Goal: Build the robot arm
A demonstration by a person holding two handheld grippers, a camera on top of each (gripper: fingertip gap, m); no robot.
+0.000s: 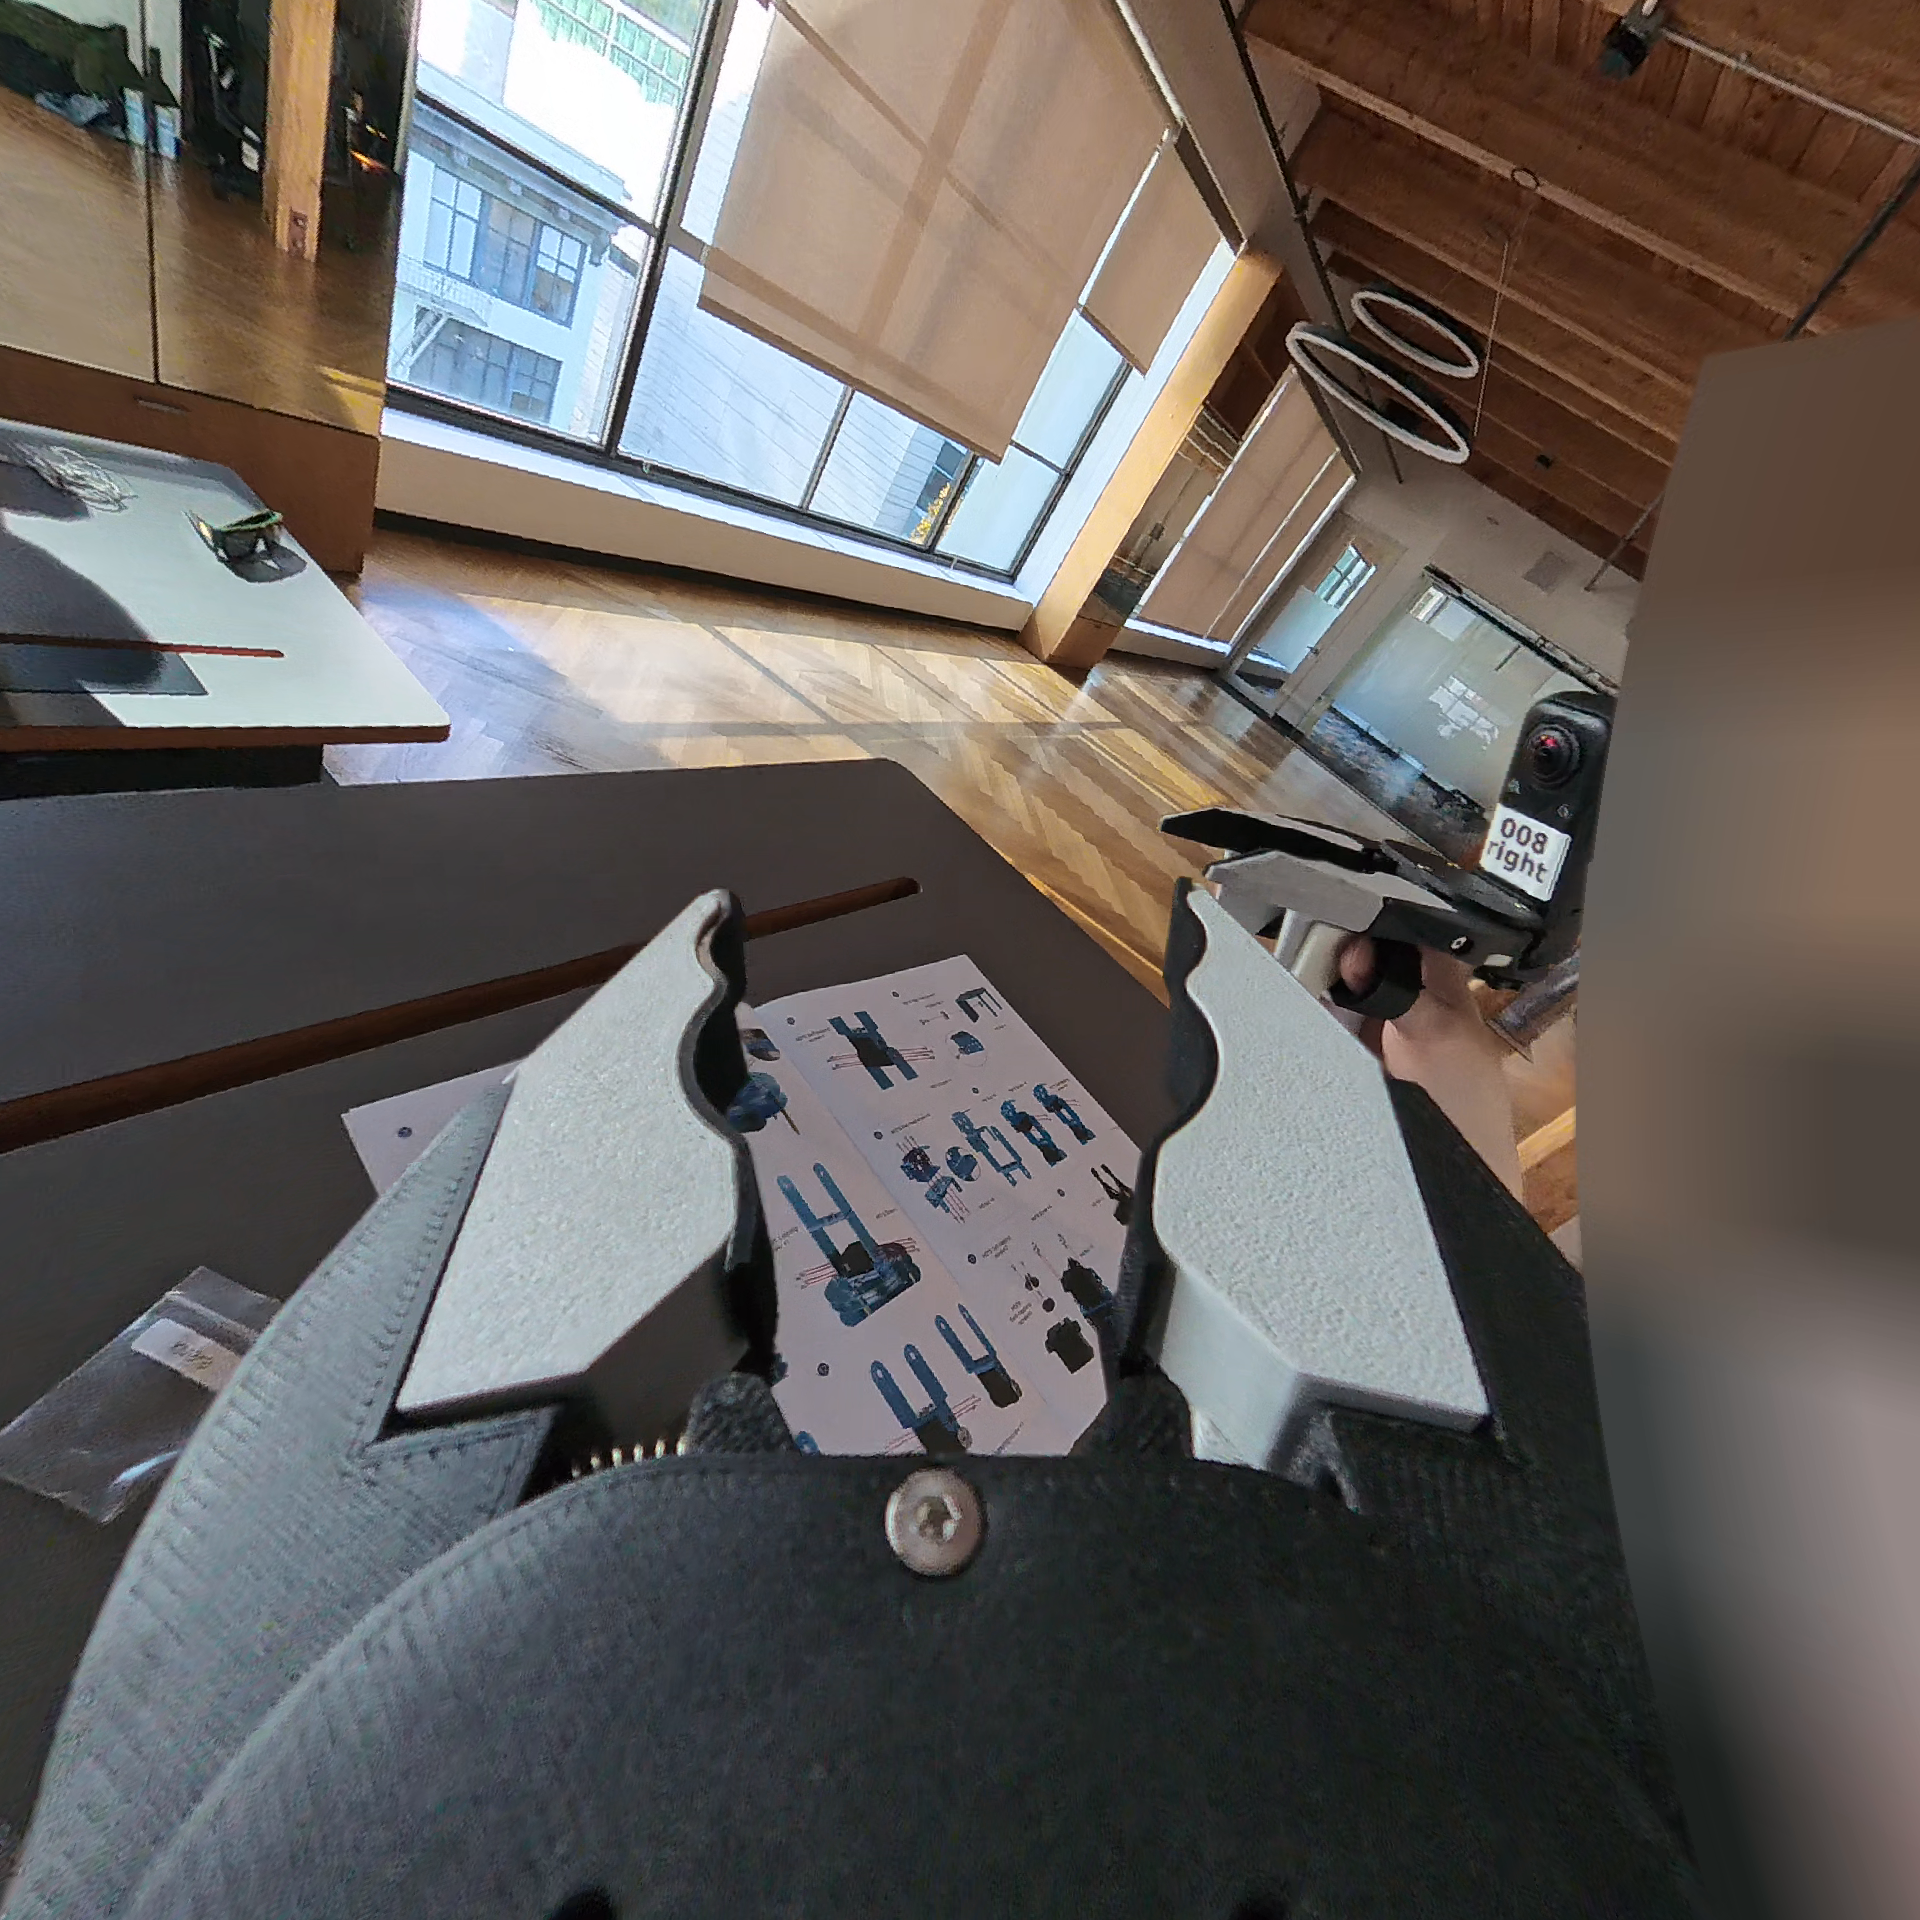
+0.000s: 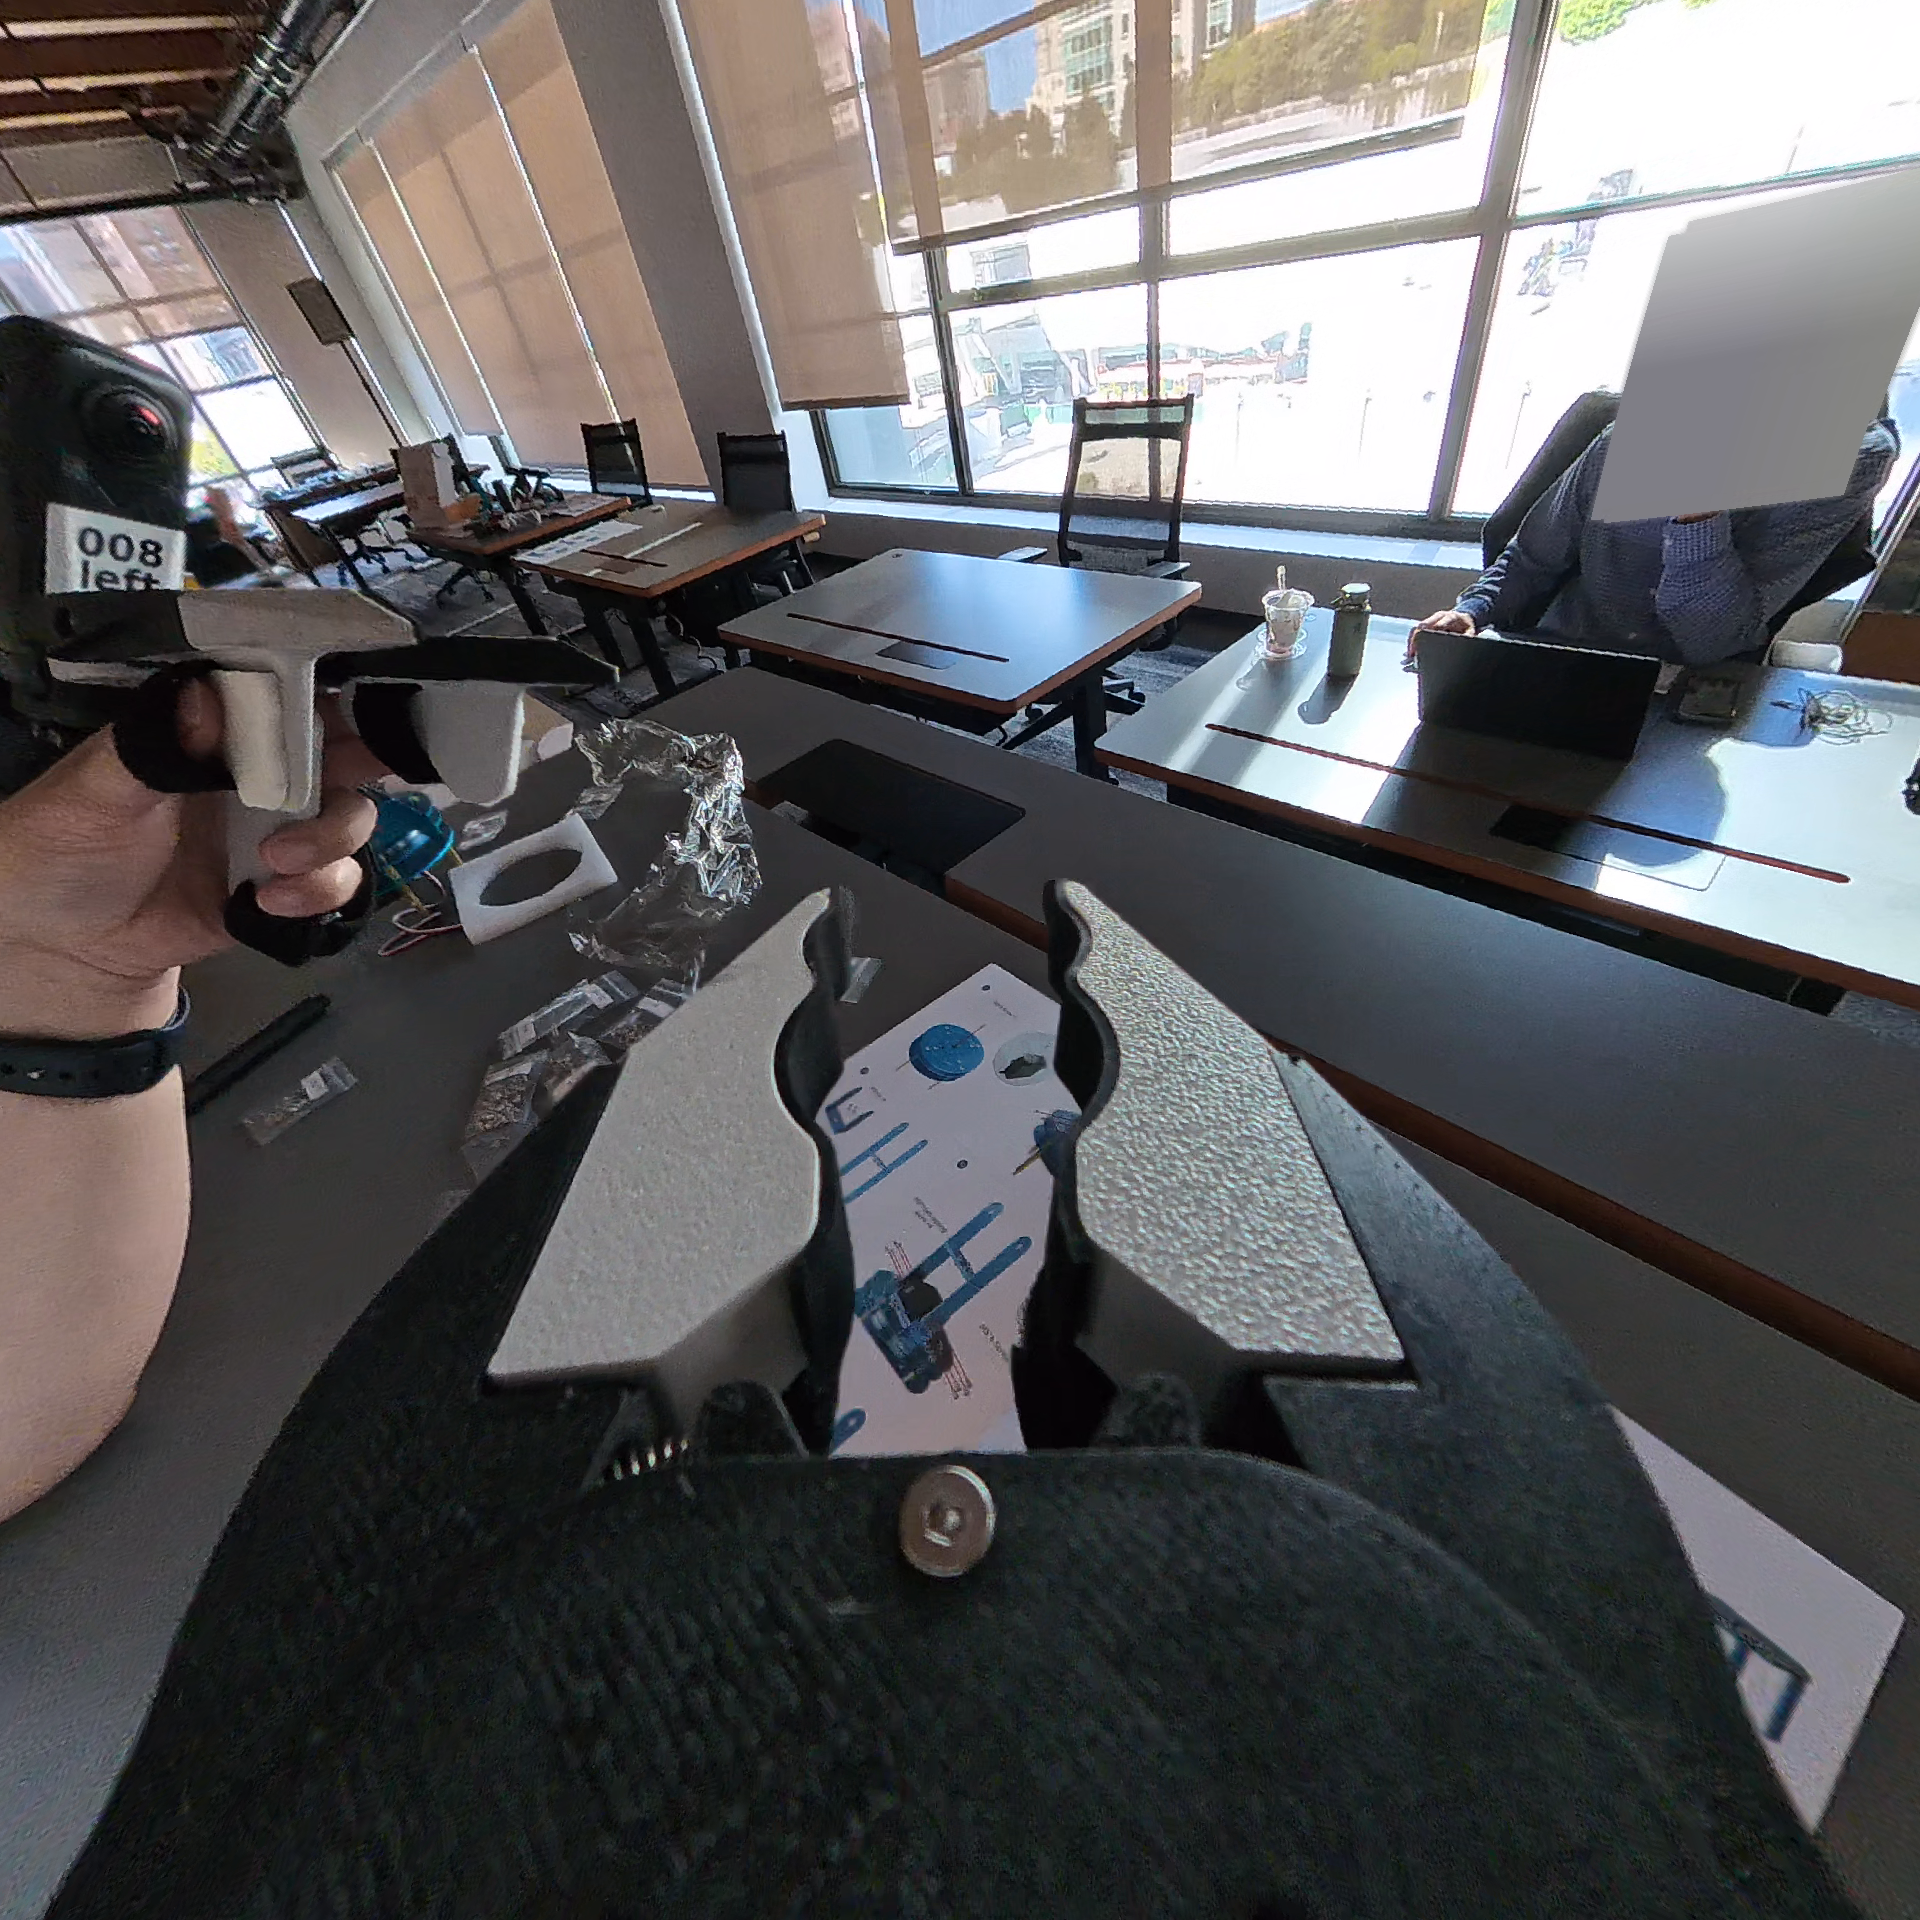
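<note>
Both the left gripper point(image 1: 961, 935) and the right gripper point(image 2: 940, 925) hover with fingers spread, empty, above an instruction sheet point(image 1: 935, 1174) on the grey tabletop point(image 1: 312, 904). Small clear bags of hardware point(image 2: 540, 1060) lie near crumpled foil point(image 2: 675, 831).

Illustrated instruction sheet point(image 1: 935, 1164) flat beneath parted tongs point(image 1: 961, 935)

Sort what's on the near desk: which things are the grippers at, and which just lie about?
At the grippers:
- left hand-held gripper, open, above the instruction sheet
- right hand-held gripper, open, above the same sheet

Lying about:
- crumpled foil wrap
- small parts bags
- white foam block
- blue round part
</note>
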